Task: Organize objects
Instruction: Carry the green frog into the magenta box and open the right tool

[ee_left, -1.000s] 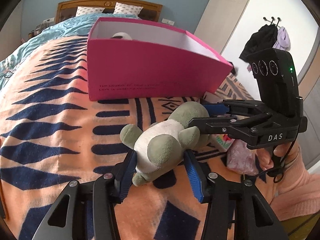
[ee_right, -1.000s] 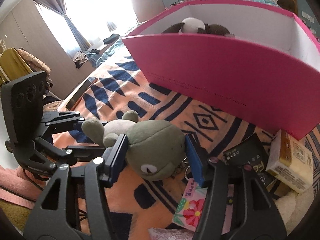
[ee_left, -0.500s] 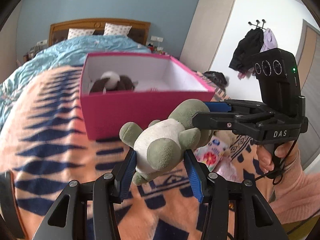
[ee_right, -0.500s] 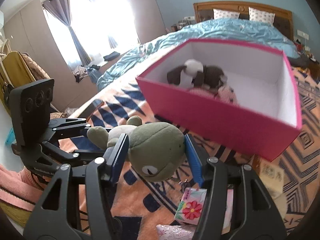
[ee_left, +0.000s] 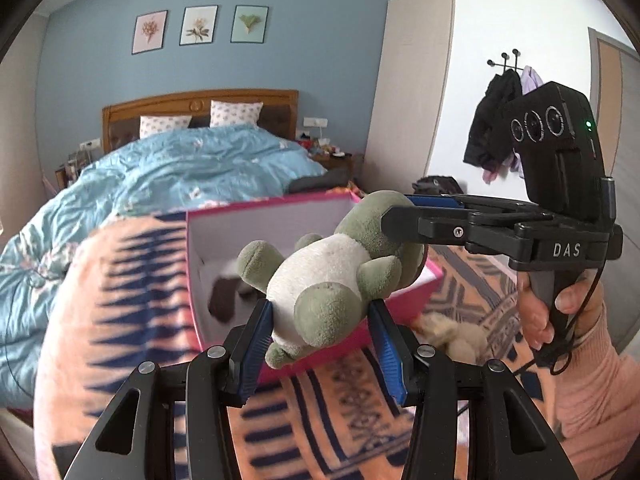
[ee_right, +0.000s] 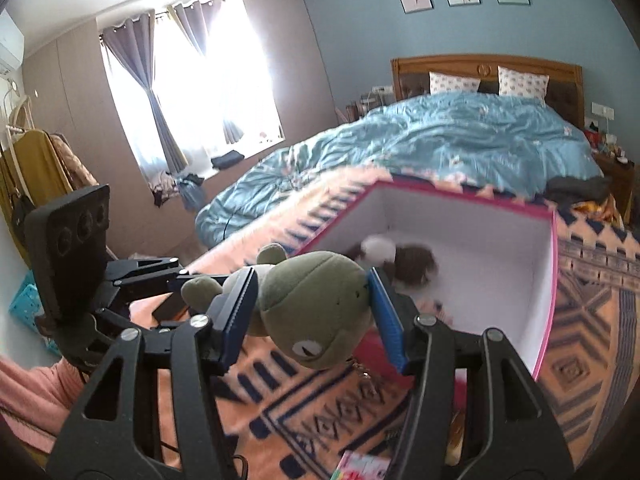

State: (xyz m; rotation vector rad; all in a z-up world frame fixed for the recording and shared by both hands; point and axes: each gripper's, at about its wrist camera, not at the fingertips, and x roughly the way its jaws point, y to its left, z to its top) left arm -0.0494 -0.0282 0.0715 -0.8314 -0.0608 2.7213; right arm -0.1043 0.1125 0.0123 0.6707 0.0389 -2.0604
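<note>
One plush frog (ee_left: 328, 276), olive-green with a cream belly, stubby limbs and a stitched eye visible from the right wrist view (ee_right: 316, 312). It hangs in the air above the bed, in front of and partly over the near wall of the pink box (ee_left: 416, 300). Both tools grip it at once: left tool (ee_left: 320, 336) clamped across the belly and lower body, blue pads pressed into the plush on either side; right tool (ee_right: 312, 312) clamped across the head, pads dented into the fabric. Each tool appears in the other's view, reaching in from the side.

One pink box, open-topped, white inside (ee_right: 500, 264), resting on the patterned blanket (ee_right: 580, 320). One small brown-and-white plush (ee_right: 400, 256) lies inside it, blurred.

One orange-and-navy blanket covers the near part of the bed; one blue duvet (ee_left: 180, 176) beyond it. Two pillows (ee_left: 236, 112) against a wooden headboard. Three framed prints (ee_left: 200, 26) on the blue wall. One hand (ee_left: 560, 312) in a pink sleeve holds the right tool's handle. One floral packet (ee_right: 360, 468) lies at the lower edge, partly cut off.
</note>
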